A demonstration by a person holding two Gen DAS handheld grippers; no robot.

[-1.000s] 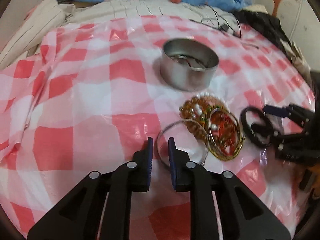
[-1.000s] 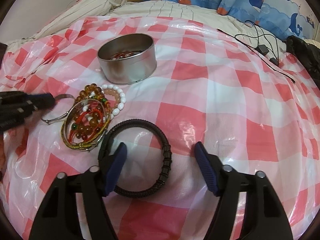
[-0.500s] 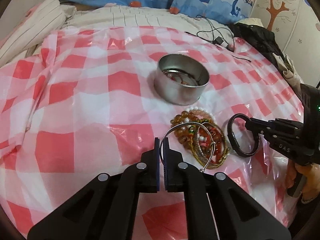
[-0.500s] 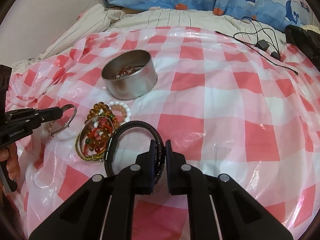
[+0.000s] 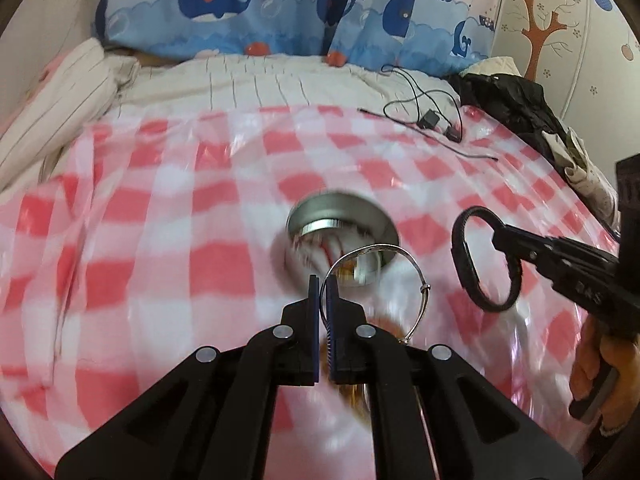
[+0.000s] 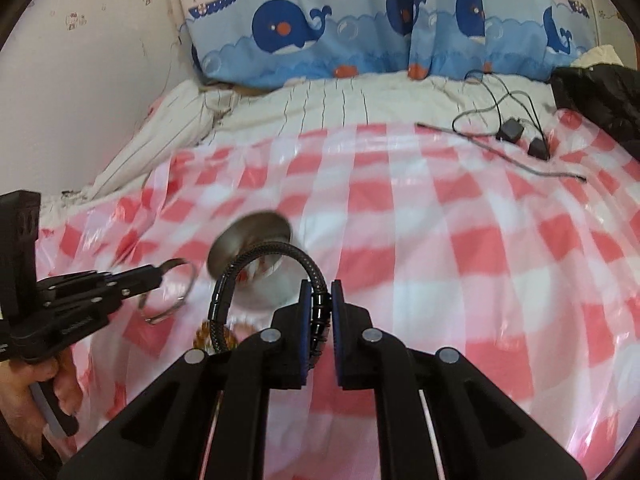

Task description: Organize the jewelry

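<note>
Two pieces are up off the checked cloth, none dropped into the tin yet. My left gripper is clamped on the silver bangle, lower centre of frame, its hoop standing on edge, arching up and right. My right gripper pinches the black braided bracelet, its loop leaning upper left toward the tin. Beaded bracelets remain on the cloth, blurred. Some jewelry already lies in the tin, I judge.
</note>
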